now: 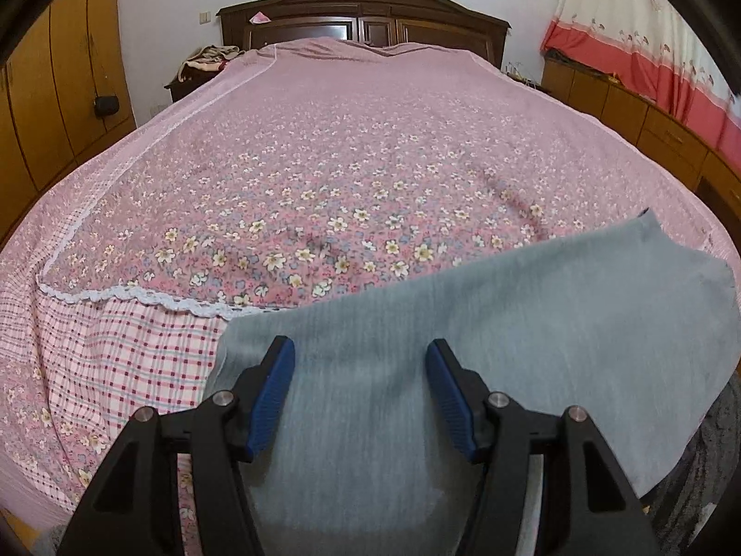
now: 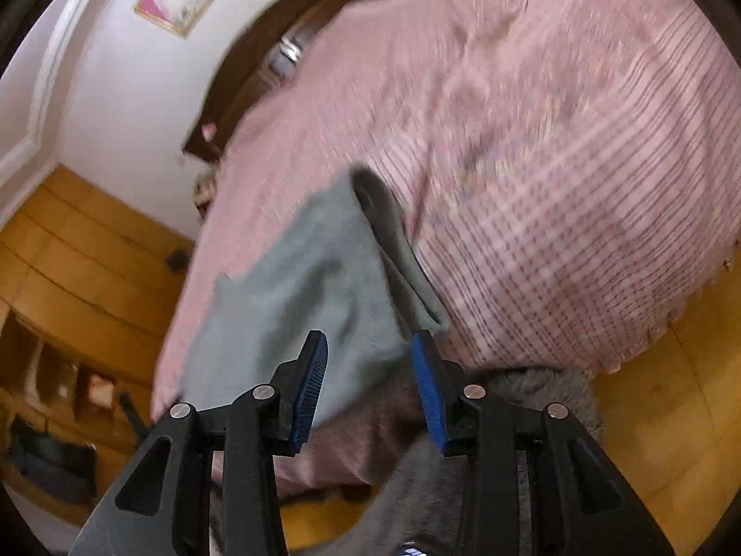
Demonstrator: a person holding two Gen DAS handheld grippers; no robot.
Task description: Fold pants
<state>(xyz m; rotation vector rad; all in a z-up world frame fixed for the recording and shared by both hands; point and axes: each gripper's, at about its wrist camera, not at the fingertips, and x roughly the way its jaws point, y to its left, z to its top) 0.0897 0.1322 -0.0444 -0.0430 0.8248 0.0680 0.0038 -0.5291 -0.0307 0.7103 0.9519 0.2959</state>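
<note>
Pants [image 1: 486,324]: grey-blue, lying at the near edge of the bed [image 1: 324,139] (floral pink cover).
Left gripper [image 1: 360,347]: fingers spread, hovering over the fabric, pinching nothing.
Right gripper [image 2: 370,338]: fingers spread above the pants, view tilted and blurred.
Headboard [image 1: 361,14]: dark wood.

Grey-blue pants [image 1: 486,324] lie spread flat at the bed's near edge, one end overhanging
</note>
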